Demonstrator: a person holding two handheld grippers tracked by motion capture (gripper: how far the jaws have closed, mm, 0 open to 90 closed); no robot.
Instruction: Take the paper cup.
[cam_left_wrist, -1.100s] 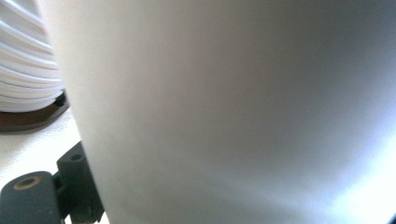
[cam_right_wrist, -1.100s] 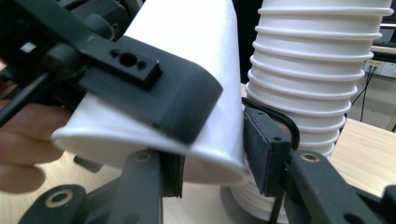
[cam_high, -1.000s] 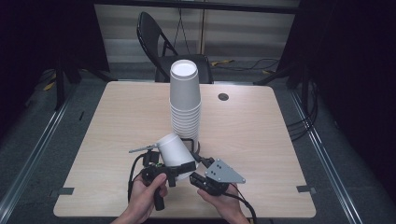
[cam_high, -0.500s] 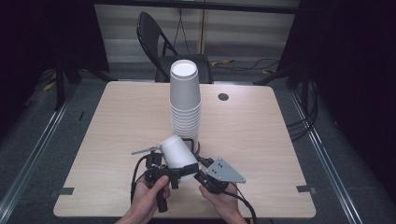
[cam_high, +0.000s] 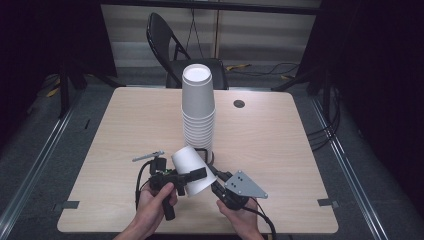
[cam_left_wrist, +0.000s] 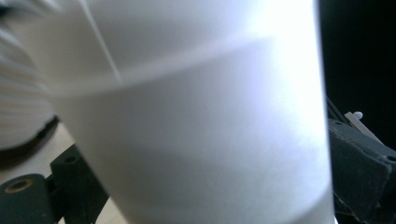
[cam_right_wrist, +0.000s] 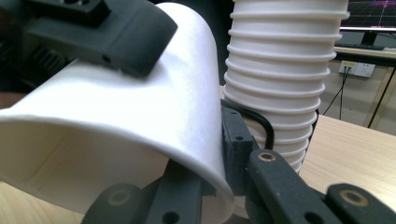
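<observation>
Cup is lying tilted near the worktop's front edge; I'm clamping it in my left hand-held gripper, while my right hand-held gripper is pinching its rim.

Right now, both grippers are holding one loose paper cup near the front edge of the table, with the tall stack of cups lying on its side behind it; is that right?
Not quite: the stack of cups stands upright, as the high view shows. The rest holds: the left gripper clamps the loose paper cup and the right gripper grips its rim near the front edge of the table.
</observation>
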